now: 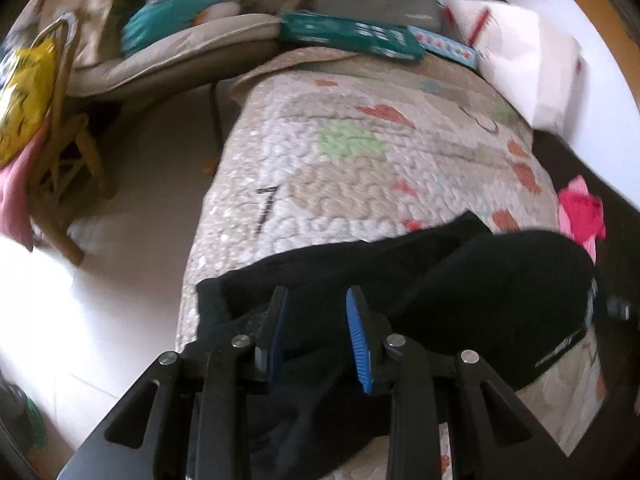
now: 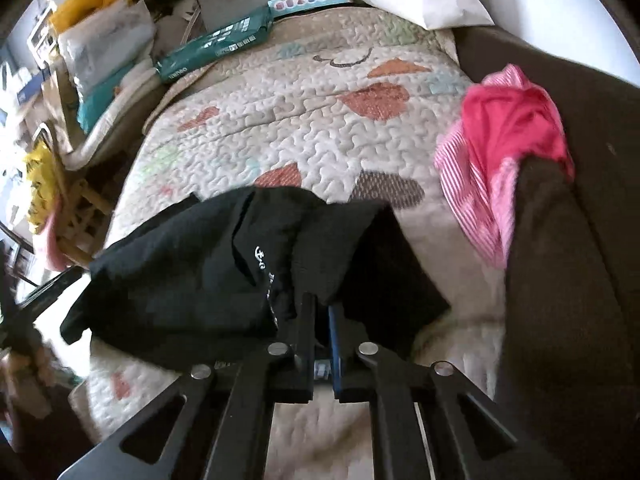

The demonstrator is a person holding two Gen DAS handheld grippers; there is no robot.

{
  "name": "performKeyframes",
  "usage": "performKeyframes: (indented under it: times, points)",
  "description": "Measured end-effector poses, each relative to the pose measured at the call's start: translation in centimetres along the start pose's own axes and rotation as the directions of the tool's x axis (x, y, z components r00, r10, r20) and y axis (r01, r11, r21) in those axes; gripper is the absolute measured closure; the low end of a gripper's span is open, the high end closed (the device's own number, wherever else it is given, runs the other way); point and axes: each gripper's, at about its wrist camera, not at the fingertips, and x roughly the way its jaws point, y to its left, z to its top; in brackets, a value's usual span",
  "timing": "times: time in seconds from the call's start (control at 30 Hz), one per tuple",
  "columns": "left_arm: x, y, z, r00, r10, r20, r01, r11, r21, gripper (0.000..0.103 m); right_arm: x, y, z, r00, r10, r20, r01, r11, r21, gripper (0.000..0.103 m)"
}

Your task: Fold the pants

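Right tongs (image 2: 322, 312) pinching black pants (image 2: 224, 264) on quilt (image 2: 280, 120); left tongs (image 1: 318, 308) gaping, empty: risking lopsided fold.

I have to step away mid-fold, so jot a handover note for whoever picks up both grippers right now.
Left gripper: open, fingers either side of the black pants, not gripping.
Right gripper: shut on the black pants' edge.
Pants: bunched on the quilted bedspread, near end; a pink striped garment lies to the right.
Done: one edge gripped.
Left: grip with the left, spread flat, fold.
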Motion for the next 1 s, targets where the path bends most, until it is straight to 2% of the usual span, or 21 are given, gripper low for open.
performKeyframes:
  times: [0.1,0.17,0.27,0.4,0.47,0.5,0.53,0.6,0.63,0.67,0.7,0.73,0.83,0.9,0.93,1.0]
  points:
    - [-0.5,2.0,0.2,1.000,-0.013,0.009,0.014,0.996,-0.090,0.075,-1.4,-0.6,-1.6,0.999,-0.045,-0.029,0.044,0.999,-0.010,0.096]
    - [-0.7,3.2,0.3,1.000,-0.015,0.017,0.017,0.990,-0.139,0.075,-1.5,-0.6,-2.1,0.994,-0.106,-0.035,0.104,0.993,-0.048,0.096]
    - [-0.8,4.1,0.2,1.000,0.013,0.016,-0.011,0.986,-0.169,0.075,-1.0,-1.3,-2.2,0.985,-0.154,-0.083,0.154,0.988,-0.014,0.096]
    - [-0.8,5.0,0.2,0.999,0.033,0.009,-0.030,0.977,-0.209,0.074,1.7,-1.2,-3.0,0.951,-0.250,-0.179,0.244,0.968,-0.054,0.093]
    - [-0.9,5.8,0.2,0.999,0.051,0.006,-0.048,0.970,-0.238,0.074,3.3,-1.3,-3.7,0.918,-0.302,-0.256,0.290,0.953,-0.085,0.087]
    - [-1.0,6.3,0.2,0.998,0.060,0.003,-0.058,0.966,-0.253,0.074,3.3,-1.5,-3.9,0.910,-0.318,-0.265,0.305,0.948,-0.090,0.086]
    - [-1.2,6.8,0.3,0.998,0.069,0.002,-0.066,0.961,-0.268,0.074,2.7,-1.6,-4.0,0.907,-0.327,-0.267,0.315,0.945,-0.087,0.082]
    - [-1.6,8.2,0.4,0.997,0.081,0.007,-0.075,0.946,-0.316,0.074,0.7,-1.4,-3.6,0.914,-0.340,-0.221,0.329,0.940,-0.087,0.072]
    - [-1.8,8.9,0.5,0.996,0.086,0.011,-0.077,0.936,-0.342,0.073,-0.4,-0.9,-3.2,0.923,-0.340,-0.179,0.328,0.940,-0.095,0.057]
    - [-2.2,9.7,0.5,0.995,0.095,0.017,-0.082,0.924,-0.373,0.073,-1.5,0.0,-2.4,0.936,-0.329,-0.129,0.315,0.942,-0.114,0.042]
    - [-2.5,10.3,0.5,0.995,0.100,0.023,-0.083,0.916,-0.393,0.073,-2.3,1.2,-1.5,0.949,-0.305,-0.081,0.293,0.946,-0.136,0.040]
    - [-3.0,11.2,0.6,0.994,0.105,0.034,-0.081,0.902,-0.423,0.073,-2.8,3.0,-0.3,0.969,-0.247,-0.024,0.239,0.955,-0.174,0.039]
    - [-4.5,13.2,0.6,0.989,0.132,0.067,-0.084,0.873,-0.480,0.072,-1.1,8.7,2.2,0.996,-0.087,0.017,0.088,0.946,-0.311,0.040]
    - [-5.5,14.3,0.5,0.982,0.168,0.085,-0.103,0.855,-0.508,0.070,0.8,13.2,3.1,1.000,0.008,0.025,0.003,0.910,-0.414,0.041]
    - [-6.2,15.1,0.4,0.976,0.196,0.095,-0.117,0.840,-0.530,0.067,2.4,16.5,3.4,0.998,0.068,0.008,-0.055,0.869,-0.491,0.041]
    - [-6.9,16.1,0.4,0.969,0.223,0.105,-0.129,0.821,-0.556,0.066,4.6,21.2,3.4,0.988,0.149,-0.046,-0.148,0.810,-0.568,0.043]
